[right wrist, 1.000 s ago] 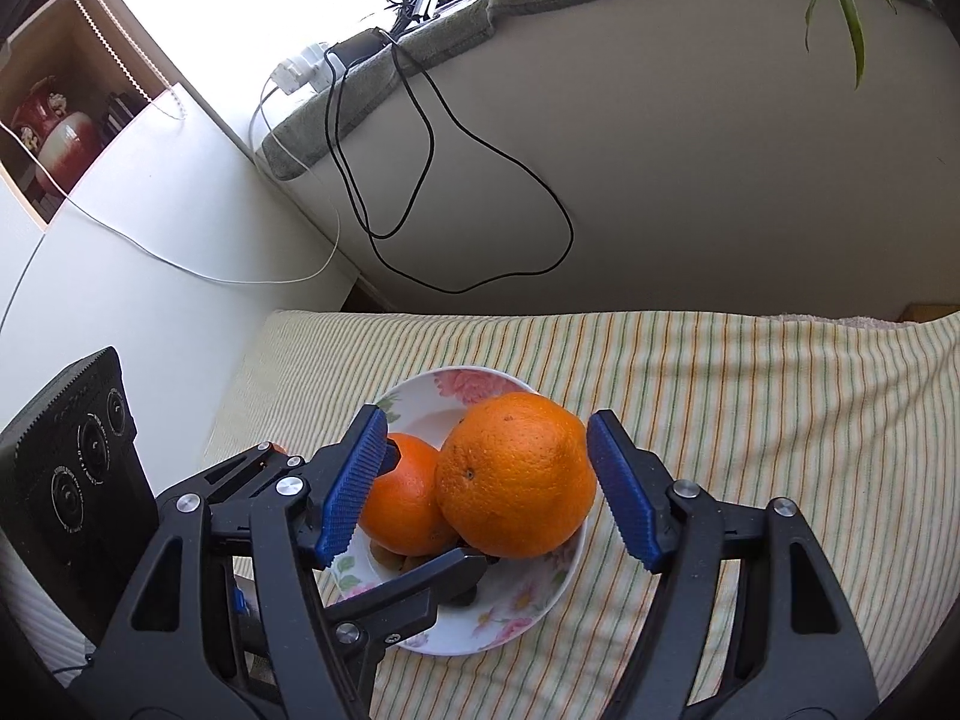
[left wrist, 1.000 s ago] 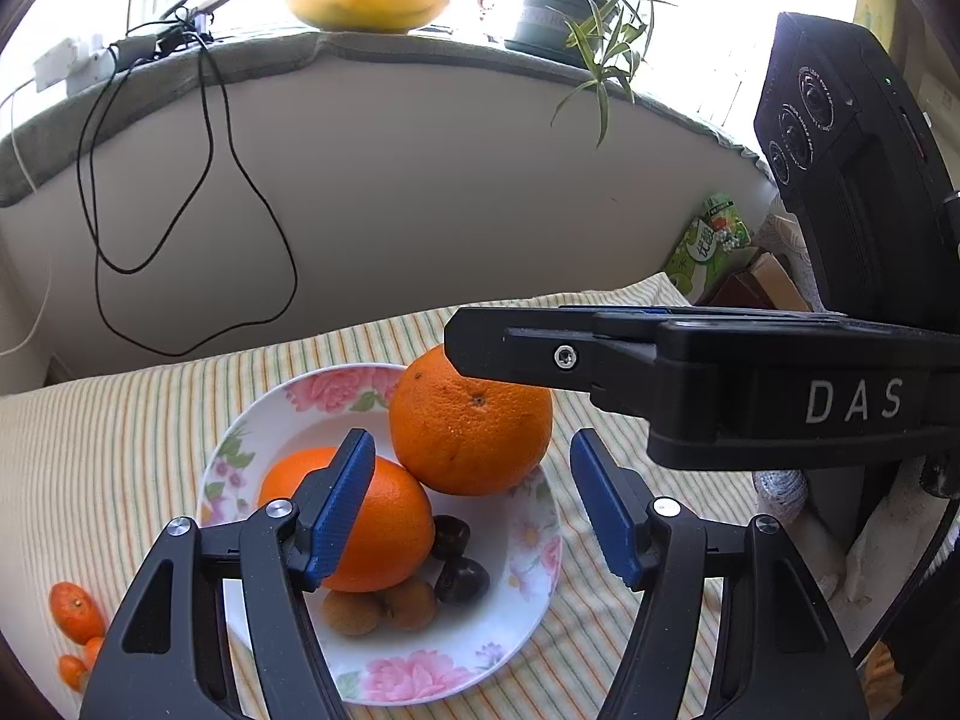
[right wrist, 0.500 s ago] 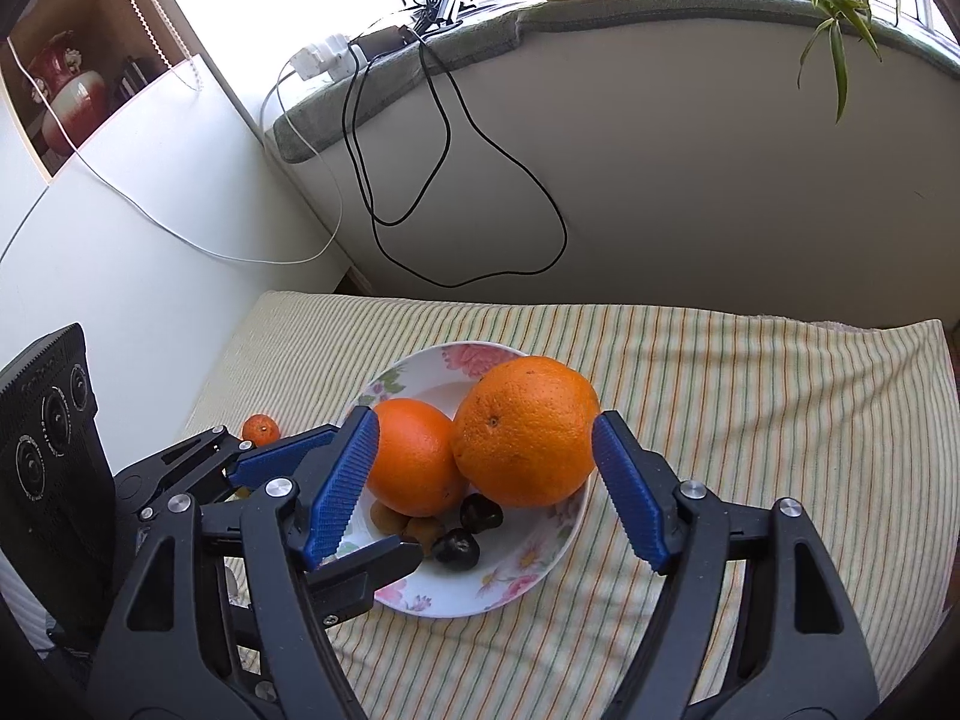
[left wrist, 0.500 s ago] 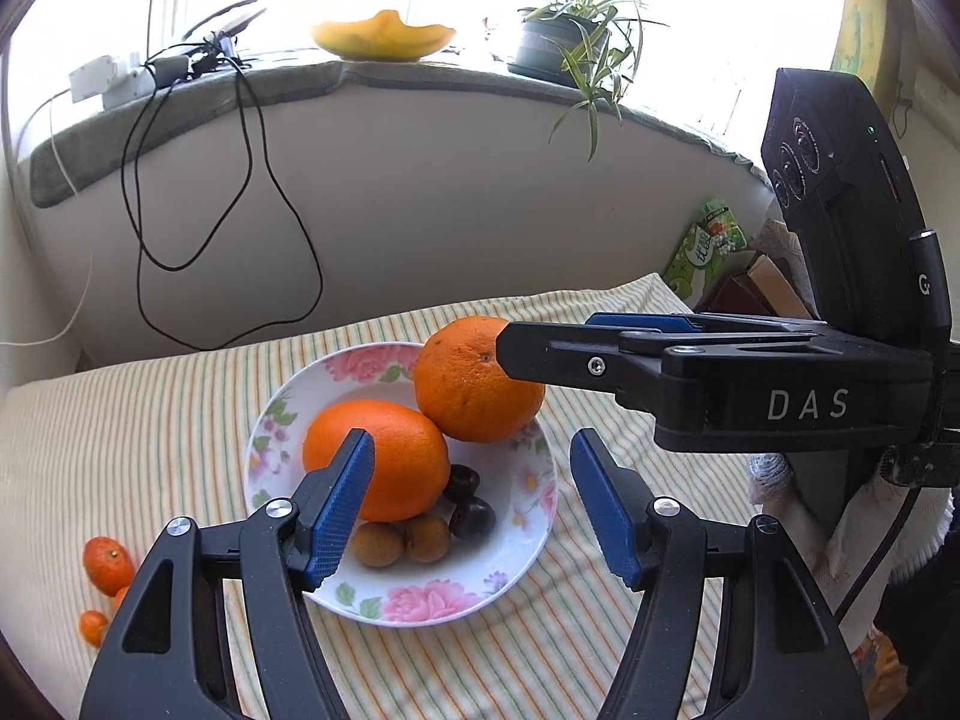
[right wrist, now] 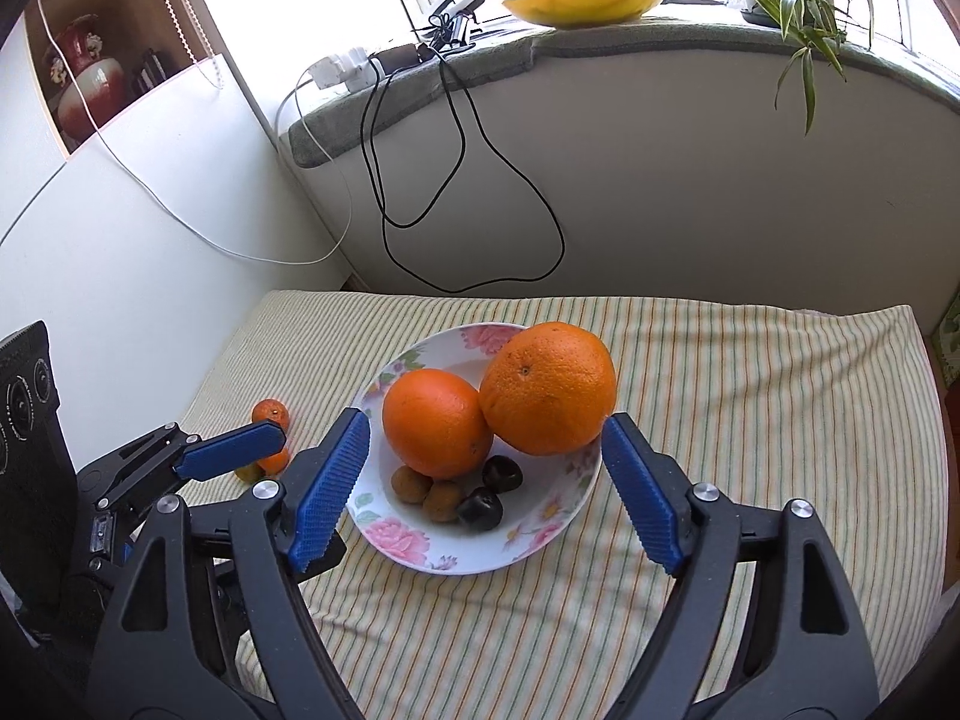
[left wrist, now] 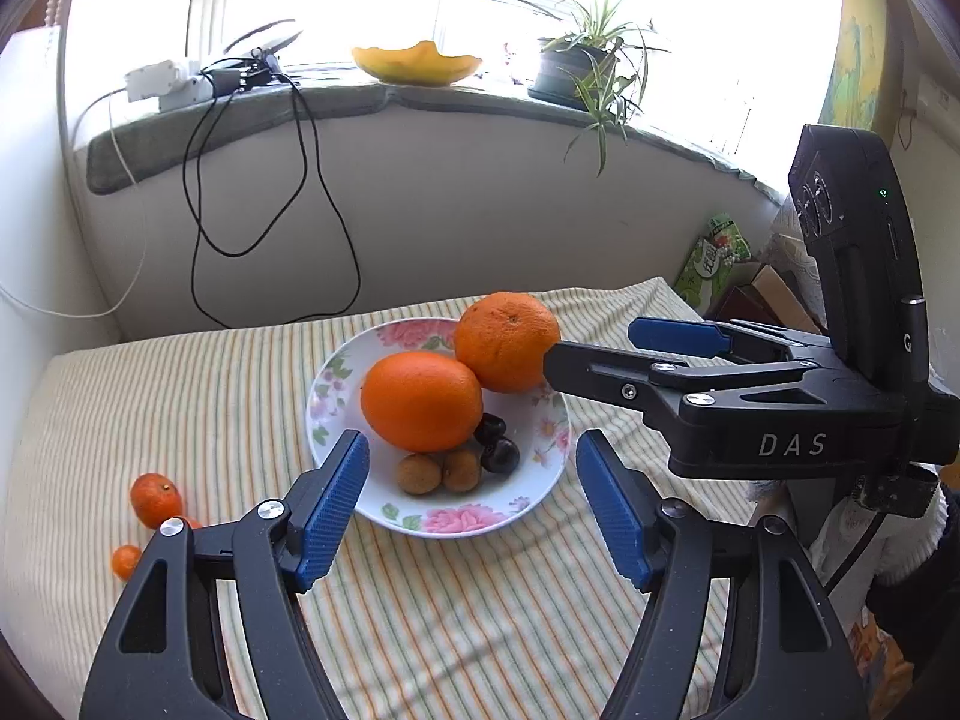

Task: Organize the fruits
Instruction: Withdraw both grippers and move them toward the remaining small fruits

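A flowered plate (left wrist: 522, 504) (right wrist: 420, 546) on the striped cloth holds two oranges, the smooth one (left wrist: 420, 399) (right wrist: 435, 420) in front and the bigger, rougher one (left wrist: 507, 339) (right wrist: 549, 387) leaning behind it. Two small brown fruits (left wrist: 420, 474) and two dark ones (left wrist: 501, 456) lie at the plate's near side. Small mandarins (left wrist: 155, 498) (right wrist: 270, 413) lie on the cloth left of the plate. My left gripper (left wrist: 471, 450) hovers short of the plate, jaws opening, nothing between them. My right gripper (right wrist: 486, 426) (left wrist: 594, 345) is likewise back from the oranges, jaws opening and empty.
The striped cloth (right wrist: 750, 420) covers the table up to a low wall. On the sill above stand a yellow bowl (left wrist: 417, 63), a potted plant (left wrist: 576, 72) and a power strip (left wrist: 159, 81) with black cables hanging down. Packets and boxes (left wrist: 717, 261) stand at the table's right.
Both grippers have drawn back from the plate and both pairs of jaws have widened. The big orange that stood between the right pads now rests on the plate ahead of them.
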The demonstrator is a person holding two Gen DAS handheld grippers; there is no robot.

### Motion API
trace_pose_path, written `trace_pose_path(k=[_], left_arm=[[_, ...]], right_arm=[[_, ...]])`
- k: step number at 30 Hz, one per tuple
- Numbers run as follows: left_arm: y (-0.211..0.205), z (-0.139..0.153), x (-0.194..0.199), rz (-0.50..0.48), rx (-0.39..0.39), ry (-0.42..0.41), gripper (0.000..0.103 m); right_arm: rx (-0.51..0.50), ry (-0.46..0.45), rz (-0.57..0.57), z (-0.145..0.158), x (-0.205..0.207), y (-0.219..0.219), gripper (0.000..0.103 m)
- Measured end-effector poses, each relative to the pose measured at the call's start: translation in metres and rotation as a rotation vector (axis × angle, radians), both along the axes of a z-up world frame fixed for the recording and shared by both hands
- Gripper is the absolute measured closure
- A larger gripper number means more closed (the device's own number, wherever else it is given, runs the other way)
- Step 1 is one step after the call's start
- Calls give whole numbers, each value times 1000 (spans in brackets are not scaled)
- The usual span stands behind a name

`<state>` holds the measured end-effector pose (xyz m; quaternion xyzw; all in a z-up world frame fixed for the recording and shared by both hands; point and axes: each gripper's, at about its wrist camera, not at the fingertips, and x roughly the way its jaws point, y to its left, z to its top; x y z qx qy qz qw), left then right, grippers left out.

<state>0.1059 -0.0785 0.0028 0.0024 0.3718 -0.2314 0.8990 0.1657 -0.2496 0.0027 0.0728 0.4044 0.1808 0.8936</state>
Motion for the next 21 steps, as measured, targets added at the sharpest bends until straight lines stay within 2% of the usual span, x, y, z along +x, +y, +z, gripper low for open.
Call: trace_pose_path(k=[3,5,12,21], left_arm=[[9,0,-7,22,8,-11,31],[15,-1,-12,42,11,-17,26],[35,-3,-30,91,39,-49,24],[76,-15,-46,164,48,-47,23]], right_arm=[[-30,-34,0,-1,-13,8,13],[-48,-58,4,-1,-20,12,13],[-81,-116,29,0,-37,30,12],[-90,-106,49,-8,-45,53,12]])
